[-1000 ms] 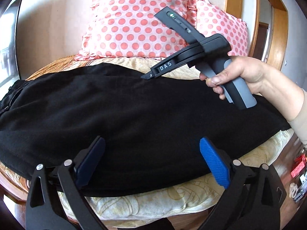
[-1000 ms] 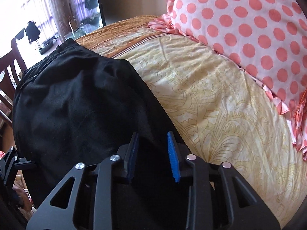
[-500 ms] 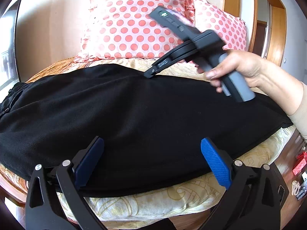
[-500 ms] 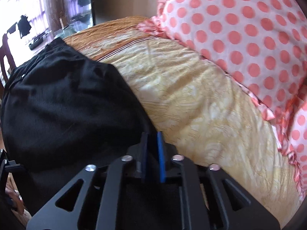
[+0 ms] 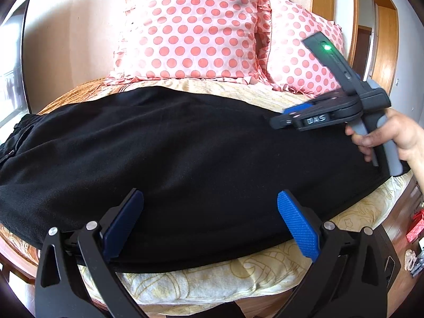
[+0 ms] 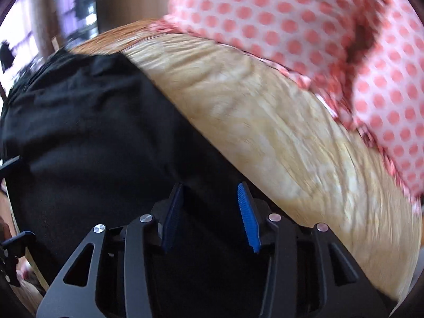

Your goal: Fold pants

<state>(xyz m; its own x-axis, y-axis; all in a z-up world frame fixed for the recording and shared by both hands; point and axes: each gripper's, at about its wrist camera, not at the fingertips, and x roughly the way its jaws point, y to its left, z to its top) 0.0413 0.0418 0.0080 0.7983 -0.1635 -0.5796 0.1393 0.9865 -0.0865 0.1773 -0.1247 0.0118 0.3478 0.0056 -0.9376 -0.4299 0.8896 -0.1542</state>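
Observation:
Black pants (image 5: 185, 153) lie lengthwise across the bed, folded in half, waistband at the left and leg ends at the right. My left gripper (image 5: 209, 198) is wide open and empty, low over the near edge of the pants. My right gripper (image 5: 285, 118) hovers over the far right part of the pants, held by a hand. In the right wrist view the right gripper (image 6: 210, 193) is open over the black fabric (image 6: 92, 132) near its far edge, holding nothing. That view is motion-blurred.
Two pink polka-dot pillows (image 5: 190, 29) lean against the wall behind the pants. The yellow patterned bedspread (image 5: 212, 286) shows along the near edge and behind the pants (image 6: 265, 122). A wooden door frame (image 5: 381, 37) stands at the right. Small items lie on the floor at lower right (image 5: 413, 233).
The right gripper shut about half a second ago, then opened again and moved right, toward the leg ends. The left gripper stayed open and nearly still.

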